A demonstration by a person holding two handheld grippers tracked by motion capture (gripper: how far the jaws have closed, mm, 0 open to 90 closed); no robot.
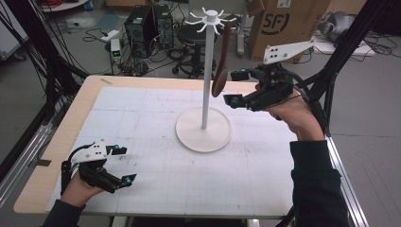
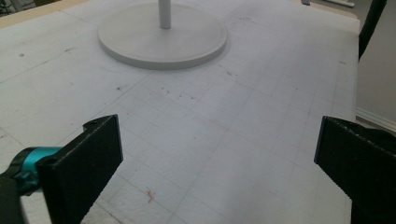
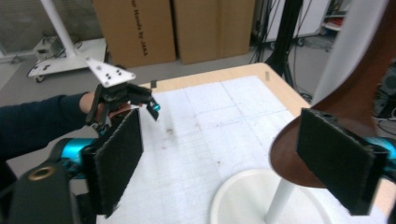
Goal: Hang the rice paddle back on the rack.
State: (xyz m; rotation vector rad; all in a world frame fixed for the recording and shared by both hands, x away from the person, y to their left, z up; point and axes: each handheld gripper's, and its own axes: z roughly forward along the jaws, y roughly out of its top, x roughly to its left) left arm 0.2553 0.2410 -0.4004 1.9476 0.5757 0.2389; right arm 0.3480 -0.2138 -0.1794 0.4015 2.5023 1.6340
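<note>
You are resting your left gripper (image 1: 120,164) low over the near left corner of the bench (image 1: 42,179), jaws spread wide with nothing between them; in the left gripper view bare white mat (image 2: 243,135) shows across the gap. Leave it parked there, well apart from the stand (image 1: 204,127), so it cannot knock the base.

At the middle of the bench, the white stand is holding the brown wooden spoon (image 1: 221,71), which is hanging from one of the hooks at the top of the pole with its bowl pointing down, just beside the pole.

Toward the far right edge, you are holding your right gripper (image 1: 235,87) level, next to the spoon's bowl. Its jaws are released and standing wide. In the right gripper view the bowl (image 3: 299,158) is lying behind the right-hand pad, not squarely in the gap, and I cannot tell whether that pad is brushing it.

By the look of it you are letting go of the hung spoon. To do it well, keep the jaws open and draw straight back toward the right edge, away from the pole. Avoid lifting or sweeping sideways: a nudge on the bowl could swing the spoon off its hook or tip the stand.
</note>
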